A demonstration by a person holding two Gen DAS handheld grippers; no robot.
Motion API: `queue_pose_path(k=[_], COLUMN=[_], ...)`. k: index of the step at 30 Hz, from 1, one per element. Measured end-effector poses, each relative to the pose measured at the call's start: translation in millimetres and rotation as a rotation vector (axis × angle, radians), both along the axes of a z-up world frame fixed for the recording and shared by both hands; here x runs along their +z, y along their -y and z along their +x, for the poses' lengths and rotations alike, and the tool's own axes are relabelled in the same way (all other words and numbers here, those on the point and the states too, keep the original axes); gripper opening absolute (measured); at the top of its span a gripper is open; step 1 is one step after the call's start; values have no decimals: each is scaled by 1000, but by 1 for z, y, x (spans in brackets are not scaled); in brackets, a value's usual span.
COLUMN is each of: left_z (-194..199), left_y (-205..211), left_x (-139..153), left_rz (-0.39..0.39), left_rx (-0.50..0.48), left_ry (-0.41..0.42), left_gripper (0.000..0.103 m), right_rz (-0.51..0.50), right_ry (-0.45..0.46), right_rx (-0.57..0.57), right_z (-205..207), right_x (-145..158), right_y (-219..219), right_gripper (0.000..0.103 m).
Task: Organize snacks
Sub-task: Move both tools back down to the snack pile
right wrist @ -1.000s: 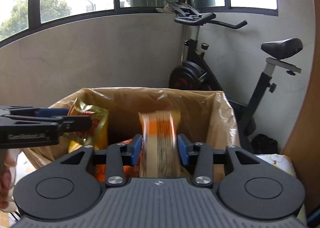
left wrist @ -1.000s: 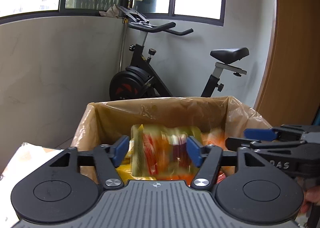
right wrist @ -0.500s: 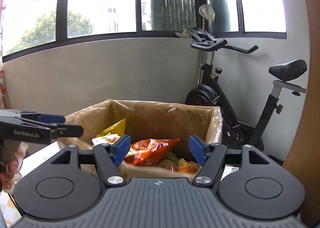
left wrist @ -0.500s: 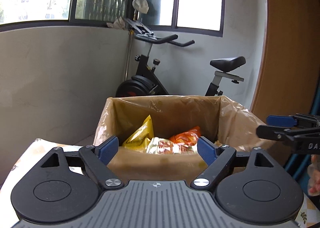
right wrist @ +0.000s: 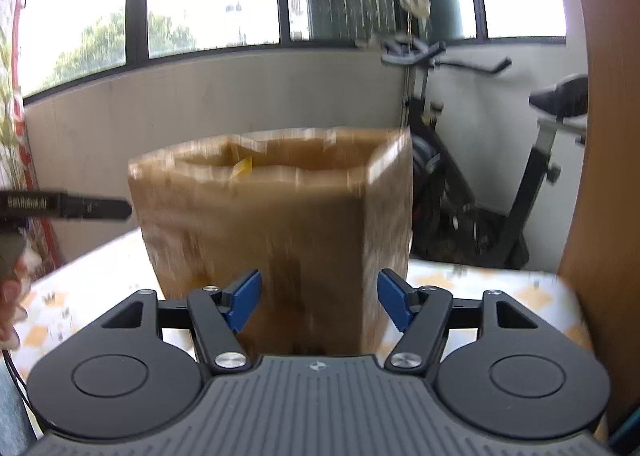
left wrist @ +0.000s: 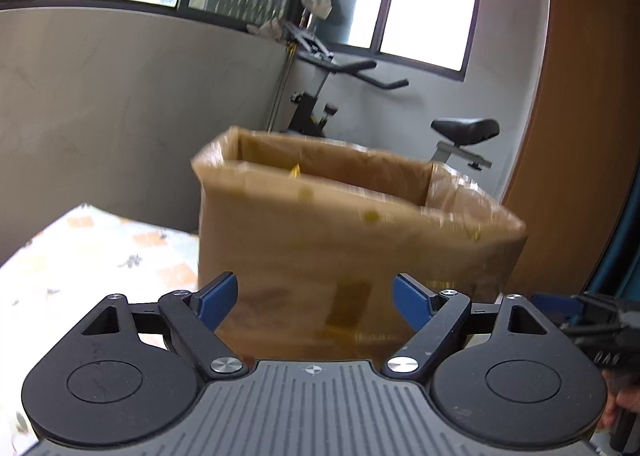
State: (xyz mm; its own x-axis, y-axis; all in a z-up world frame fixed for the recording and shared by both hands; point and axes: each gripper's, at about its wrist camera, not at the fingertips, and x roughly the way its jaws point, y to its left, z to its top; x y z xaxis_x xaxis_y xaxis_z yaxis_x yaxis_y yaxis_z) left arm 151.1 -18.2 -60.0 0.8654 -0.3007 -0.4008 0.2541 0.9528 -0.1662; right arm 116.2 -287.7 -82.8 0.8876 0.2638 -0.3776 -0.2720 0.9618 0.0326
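The left gripper (left wrist: 314,306) and right gripper (right wrist: 319,302), lower centre of their frames, have fingers spread, holding nothing; the cardboard box (left wrist: 344,240) stands mid-frame beyond them.

left claw (left wrist: 314,302) open and empty, blurred cardboard box (left wrist: 352,248) ahead on patterned tablecloth (left wrist: 100,252), exercise bike (left wrist: 400,112) behind

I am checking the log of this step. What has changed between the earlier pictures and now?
Both grippers let go of their snack packets over the cardboard box and drew back and down. The left gripper and right gripper have just been opening and are empty. The packets lie inside; only a yellow packet tip shows. The box, the table and the exercise bike stayed put.
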Motion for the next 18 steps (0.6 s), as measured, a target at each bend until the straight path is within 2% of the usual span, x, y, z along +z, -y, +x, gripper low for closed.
queue_pose_path(k=[4,7,13,18], left_z=[-4,-4,-2,-1], left_y=[11,14,26,39], left_x=[-17,-29,-56,-73], left_rz=[54,64,74,100], left_rx=[-16,-16,-27,-74], left_ry=[-15,-38,-111,-155], left_gripper=[86,85,74,72], right_rz=[-66,-107,-71,-52], right_ry=[-28,-47,-130,-203], right_rx=[19,10,-32,-9], right_z=[-1,1,14,30], right_x=[-36,-58,-92,-106], right_y=[1,7,27,28], right_gripper=[63,60,45,45])
